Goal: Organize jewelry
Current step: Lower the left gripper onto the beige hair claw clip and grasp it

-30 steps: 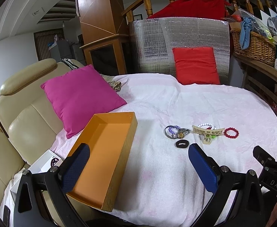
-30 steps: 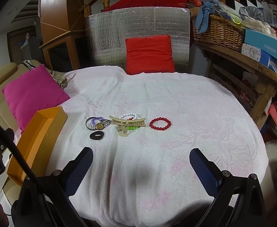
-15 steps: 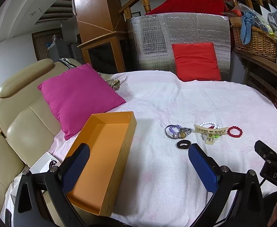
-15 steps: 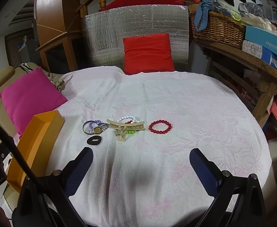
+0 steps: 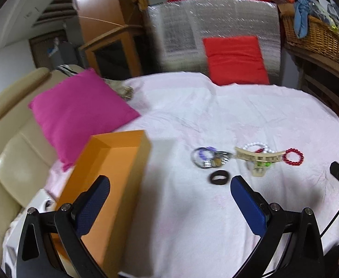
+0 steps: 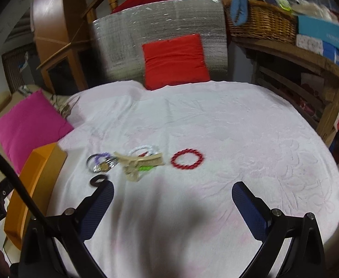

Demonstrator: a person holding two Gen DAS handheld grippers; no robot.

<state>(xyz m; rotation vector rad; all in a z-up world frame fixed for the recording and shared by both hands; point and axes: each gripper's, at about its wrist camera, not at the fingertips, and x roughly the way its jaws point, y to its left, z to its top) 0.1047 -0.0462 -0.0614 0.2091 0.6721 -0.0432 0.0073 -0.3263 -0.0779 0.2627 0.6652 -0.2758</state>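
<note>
Jewelry bunched mid-tabletop (image 6: 238,139): one red bracelet (image 6: 187,158), one white bracelet (image 6: 144,149), one hair clip (image 6: 138,162), one watch (image 6: 103,164), one black ring (image 5: 219,177). One orange box (image 5: 110,185) at left edge. Left gripper (image 5: 169,199), right gripper (image 6: 172,203) both spread wide, holding nothing.

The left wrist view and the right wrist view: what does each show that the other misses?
Only the left view looks down into the orange box, which looks empty, and takes in the beige sofa. Only the right view shows the blue boxes stacked on the wooden shelf. Both share the red bead bracelet, black ring, pink pillow, red pillow and wicker basket.
</note>
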